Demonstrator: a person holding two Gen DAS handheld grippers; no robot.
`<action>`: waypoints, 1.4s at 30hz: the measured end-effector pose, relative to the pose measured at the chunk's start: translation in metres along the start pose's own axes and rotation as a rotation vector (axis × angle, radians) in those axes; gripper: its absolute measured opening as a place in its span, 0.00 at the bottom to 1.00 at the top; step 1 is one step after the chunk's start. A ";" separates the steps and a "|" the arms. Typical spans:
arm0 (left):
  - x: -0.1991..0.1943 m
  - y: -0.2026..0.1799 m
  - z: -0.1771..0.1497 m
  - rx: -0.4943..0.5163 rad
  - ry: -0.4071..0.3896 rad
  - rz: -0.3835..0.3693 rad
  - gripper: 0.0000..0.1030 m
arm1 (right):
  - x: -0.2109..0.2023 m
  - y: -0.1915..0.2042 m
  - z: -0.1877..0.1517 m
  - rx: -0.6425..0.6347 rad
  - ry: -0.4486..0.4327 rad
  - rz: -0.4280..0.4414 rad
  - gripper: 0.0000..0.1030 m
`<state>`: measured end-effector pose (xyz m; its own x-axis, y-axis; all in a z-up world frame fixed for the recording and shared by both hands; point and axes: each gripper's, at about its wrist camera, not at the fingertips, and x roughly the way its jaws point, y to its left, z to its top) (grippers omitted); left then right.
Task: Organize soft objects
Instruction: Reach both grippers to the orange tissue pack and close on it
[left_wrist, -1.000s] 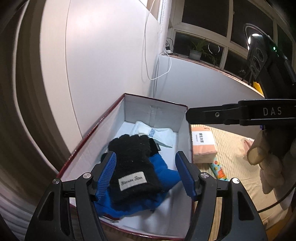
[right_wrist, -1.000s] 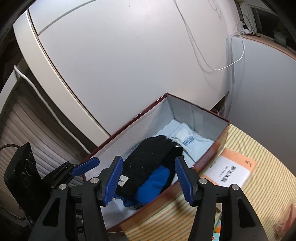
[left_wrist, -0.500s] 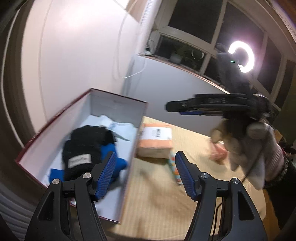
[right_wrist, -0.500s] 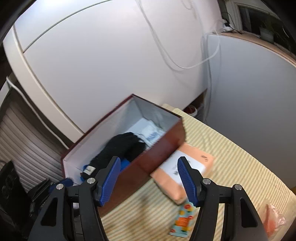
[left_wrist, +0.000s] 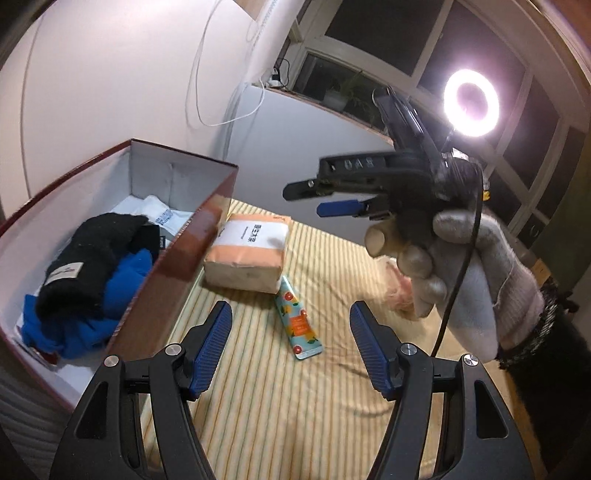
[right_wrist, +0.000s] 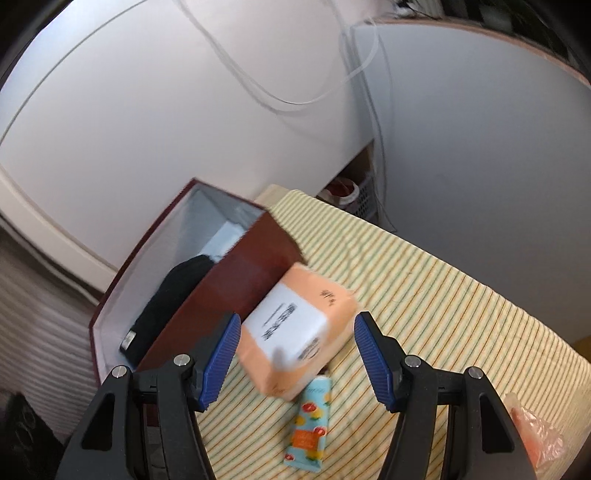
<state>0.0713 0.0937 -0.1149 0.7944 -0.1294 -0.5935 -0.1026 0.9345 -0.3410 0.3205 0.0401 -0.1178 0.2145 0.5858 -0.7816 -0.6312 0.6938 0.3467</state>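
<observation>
Tissue pack (right_wrist: 295, 328): soft orange pack with a white label, lying on the striped cloth (left_wrist: 258, 398) touching the outer wall of the box (left_wrist: 177, 266). Likely the next thing to be put away.
Right gripper (right_wrist: 291, 354): jaws wide apart, nothing held. In its own view the pack sits between the blue pads (right_wrist: 221, 354), which are not touching it. The view is blurred, so height above the pack is unclear.
Left gripper (left_wrist: 290, 350): jaws wide apart, empty, hovering over bare cloth near the tube (left_wrist: 299, 321).
Box contents: black glove (left_wrist: 85, 266) on top of a blue cloth item (left_wrist: 122, 284), with a white packet (left_wrist: 162, 214) towards the far end.
Other items: small printed tube lying just beside the pack; something pink and crinkly (right_wrist: 535, 439) further right, mostly hidden in the left view by the gloved hand (left_wrist: 472, 280).
How to do it: my read is to come down square over the pack's short sides and close gently, since it will squash. Lift it clear of the box wall before moving across, and set it in the free space at the far end. Mind the tube, as it could get dragged along.
Writing: "DAS" on the right gripper's body, seen from the left camera. Pack label has dark characters, too blurred to read. Glove tag and white packet print are not legible.
</observation>
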 end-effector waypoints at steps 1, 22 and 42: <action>0.008 -0.002 0.000 0.003 0.008 0.005 0.64 | 0.004 -0.004 0.002 0.015 -0.001 0.001 0.58; 0.003 0.015 -0.015 -0.032 0.036 0.018 0.64 | 0.109 -0.019 0.047 0.105 0.181 0.059 0.26; -0.025 0.009 -0.036 -0.003 0.043 -0.060 0.63 | 0.045 0.039 -0.075 -0.168 0.366 0.065 0.26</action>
<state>0.0287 0.0936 -0.1291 0.7730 -0.1990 -0.6025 -0.0574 0.9237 -0.3787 0.2494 0.0620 -0.1788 -0.0902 0.4179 -0.9040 -0.7540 0.5643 0.3362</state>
